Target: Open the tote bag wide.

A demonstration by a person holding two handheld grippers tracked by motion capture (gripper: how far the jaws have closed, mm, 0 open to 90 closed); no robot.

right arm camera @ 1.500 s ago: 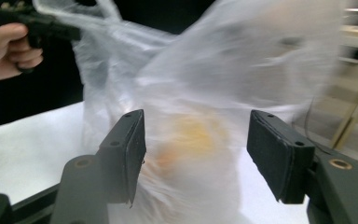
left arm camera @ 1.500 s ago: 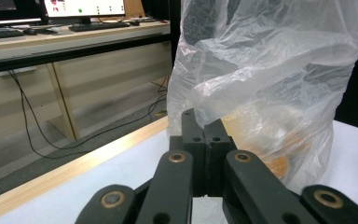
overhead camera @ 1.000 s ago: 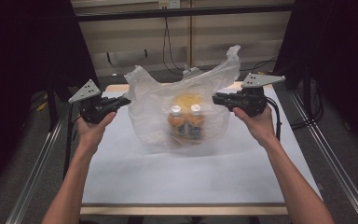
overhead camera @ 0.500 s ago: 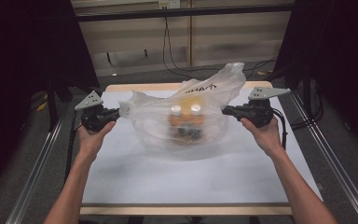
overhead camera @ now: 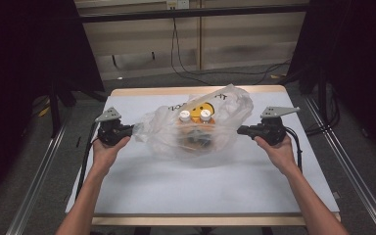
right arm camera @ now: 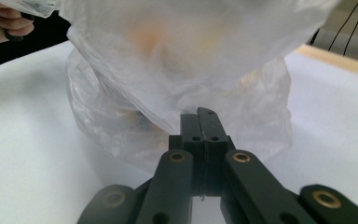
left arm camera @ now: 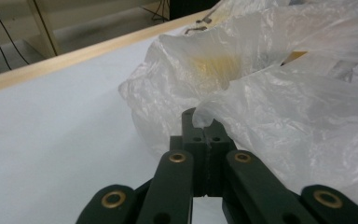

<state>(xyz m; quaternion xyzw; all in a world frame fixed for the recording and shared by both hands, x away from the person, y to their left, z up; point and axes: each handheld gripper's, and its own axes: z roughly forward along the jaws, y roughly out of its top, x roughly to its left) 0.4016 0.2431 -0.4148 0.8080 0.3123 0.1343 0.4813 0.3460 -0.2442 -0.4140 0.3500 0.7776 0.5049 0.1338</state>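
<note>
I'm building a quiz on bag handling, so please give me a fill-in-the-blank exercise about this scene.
1. Each gripper, left and right, has its jaws ____ on the bag.
2. The bag is made of clear ____.
3. Through the bag show two ____ caps on something orange.
4. The bag rests on the ____ table.

Missing words: shut; plastic; white; white

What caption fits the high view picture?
Two hand-held grippers, left gripper and right gripper, pinch a clear plastic bag of orange goods on the table.
</note>
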